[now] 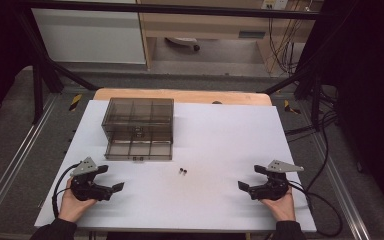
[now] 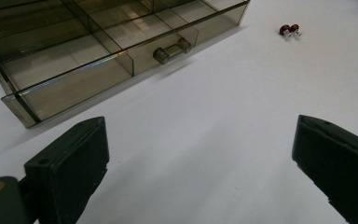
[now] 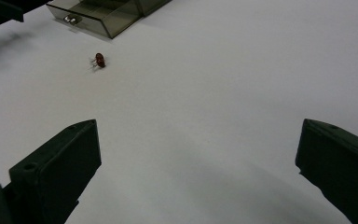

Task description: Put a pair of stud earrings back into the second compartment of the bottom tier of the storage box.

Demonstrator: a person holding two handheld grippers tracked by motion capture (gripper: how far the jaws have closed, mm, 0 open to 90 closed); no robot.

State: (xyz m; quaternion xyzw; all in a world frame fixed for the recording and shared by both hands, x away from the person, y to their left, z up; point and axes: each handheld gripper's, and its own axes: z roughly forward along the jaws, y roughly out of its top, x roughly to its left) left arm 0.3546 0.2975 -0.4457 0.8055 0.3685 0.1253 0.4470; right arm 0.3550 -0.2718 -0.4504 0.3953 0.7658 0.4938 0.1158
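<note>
Claws rest at the near edge of the desk (image 1: 220,150), one at each side, and nothing is gripped. Your left claw (image 1: 111,180) has its jaws spread wide over bare white surface, as the left gripper view shows. Your right claw (image 1: 247,186) is likewise spread wide and empty in the right gripper view.

Between them, a little ahead of your hands, lies a pair of small dark red beads (image 1: 182,171), side by side and touching or nearly so. In the left gripper view the beads (image 2: 289,30) look like they have thin wire parts, though they are too small to be sure. They sit on the open desk, just in front of the smoky clear drawer box (image 1: 139,125).

The lower drawer (image 1: 139,149) of that box is pulled out toward you, its divided compartments showing bare, and its small handle (image 2: 171,50) faces you. The upper drawer looks pushed in.

You appear to be at the start of a pick: the drawer is ready, the beads are not yet touched. Likely next you bring one claw forward over the beads, lower it so the jaws straddle them, and close gently. They are tiny and round, so aim low against the desk and close slowly, or they may skid away. Then carry them over a compartment of the open drawer.
</note>
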